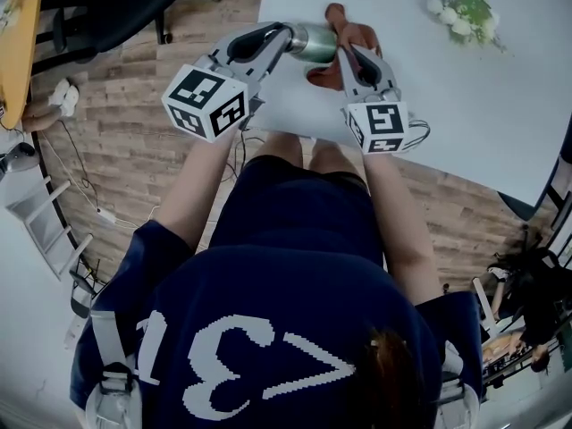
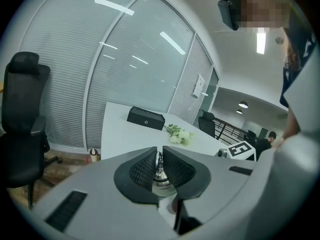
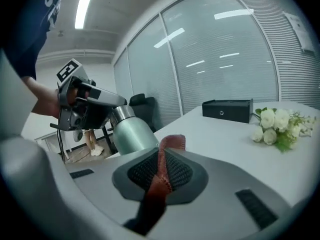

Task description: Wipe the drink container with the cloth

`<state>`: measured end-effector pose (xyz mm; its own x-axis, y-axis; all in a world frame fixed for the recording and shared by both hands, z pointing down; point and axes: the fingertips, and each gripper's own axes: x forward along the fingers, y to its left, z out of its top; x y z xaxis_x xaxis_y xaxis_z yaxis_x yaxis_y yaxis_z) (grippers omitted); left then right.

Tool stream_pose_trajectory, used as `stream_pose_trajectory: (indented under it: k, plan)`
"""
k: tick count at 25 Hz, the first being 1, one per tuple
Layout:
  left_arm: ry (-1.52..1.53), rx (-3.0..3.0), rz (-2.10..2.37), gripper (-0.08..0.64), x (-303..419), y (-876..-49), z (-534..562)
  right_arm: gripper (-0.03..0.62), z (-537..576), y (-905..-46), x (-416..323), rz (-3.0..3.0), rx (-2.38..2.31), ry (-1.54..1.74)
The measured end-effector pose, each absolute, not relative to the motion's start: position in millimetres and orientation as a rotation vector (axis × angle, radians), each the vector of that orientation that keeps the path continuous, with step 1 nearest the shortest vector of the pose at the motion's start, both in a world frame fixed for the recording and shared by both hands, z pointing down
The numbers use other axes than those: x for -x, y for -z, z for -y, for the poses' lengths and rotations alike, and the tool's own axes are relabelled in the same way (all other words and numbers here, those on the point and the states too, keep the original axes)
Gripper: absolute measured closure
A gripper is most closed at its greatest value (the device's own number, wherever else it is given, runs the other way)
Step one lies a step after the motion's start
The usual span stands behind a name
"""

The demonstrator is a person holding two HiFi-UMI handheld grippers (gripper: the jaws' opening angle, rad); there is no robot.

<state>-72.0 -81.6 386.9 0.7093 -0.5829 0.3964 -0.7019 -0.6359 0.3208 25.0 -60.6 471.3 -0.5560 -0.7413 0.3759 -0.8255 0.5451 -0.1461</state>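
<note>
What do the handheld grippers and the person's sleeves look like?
The left gripper and right gripper have light grey bodies, black ribbed pads, and a white cube of black square markers each. Short navy sleeves; the shirt bears white numerals.

Your drink container (image 3: 131,134) shows a satin pale-green body, shiny bare metal at the neck. The cloth (image 3: 162,179) is woven, rust-red, matt. On your right gripper (image 3: 161,154), black pads (image 3: 181,171) look ribbed, rubbery. The table (image 3: 225,129) is smooth matt white; the floor (image 1: 134,150) is grainy wood plank.
</note>
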Motion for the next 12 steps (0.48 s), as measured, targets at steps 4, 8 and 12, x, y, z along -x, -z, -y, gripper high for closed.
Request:
stream_pose_trajectory:
  k: [4, 8, 12]
  plan:
    - [-0.348, -2.432, 0.997, 0.515, 70, -385, 84, 0.549, 58, -441, -7, 2.638, -1.311, -0.472]
    - [-0.333, -2.407, 1.023, 0.515, 66, -384, 86, 0.549, 58, -381, 41, 2.868, -1.239, -0.388]
    - [-0.324, -2.385, 1.014, 0.515, 66, -384, 89, 0.549, 59, -379, 44, 2.845, -1.260, -0.334]
